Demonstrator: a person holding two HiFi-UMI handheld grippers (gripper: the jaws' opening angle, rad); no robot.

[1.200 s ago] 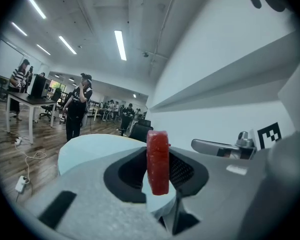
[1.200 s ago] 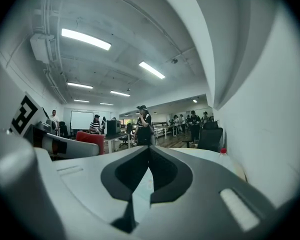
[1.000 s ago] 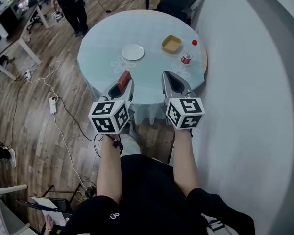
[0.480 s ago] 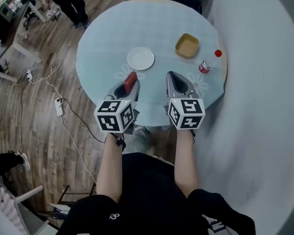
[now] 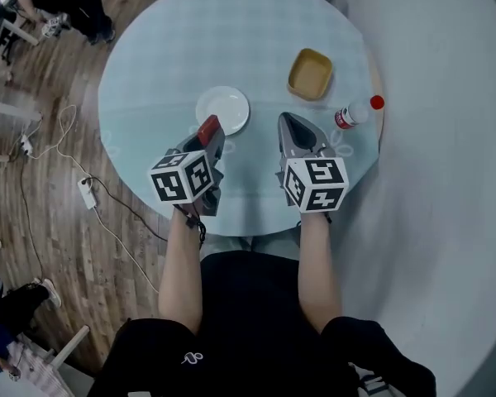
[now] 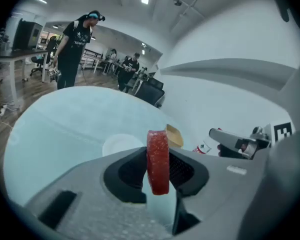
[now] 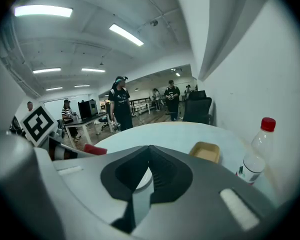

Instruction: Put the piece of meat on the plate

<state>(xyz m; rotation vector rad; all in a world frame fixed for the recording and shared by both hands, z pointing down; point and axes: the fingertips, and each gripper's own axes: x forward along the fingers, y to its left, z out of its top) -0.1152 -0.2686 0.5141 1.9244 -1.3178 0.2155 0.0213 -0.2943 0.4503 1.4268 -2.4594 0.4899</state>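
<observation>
Round table [image 5: 161, 56] nearer now, left gripper [image 5: 212, 136] clamping meat [image 6: 158, 160] near plate [image 5: 224, 106]; right gripper [image 5: 290, 122] closed

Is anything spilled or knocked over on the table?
Nothing stands out. The bottle stands upright, the plate and tan dish sit flat, and the left tool holds the meat.

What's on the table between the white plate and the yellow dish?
Nothing. The head view shows only bare tablecloth between the plate and the dish.
</observation>
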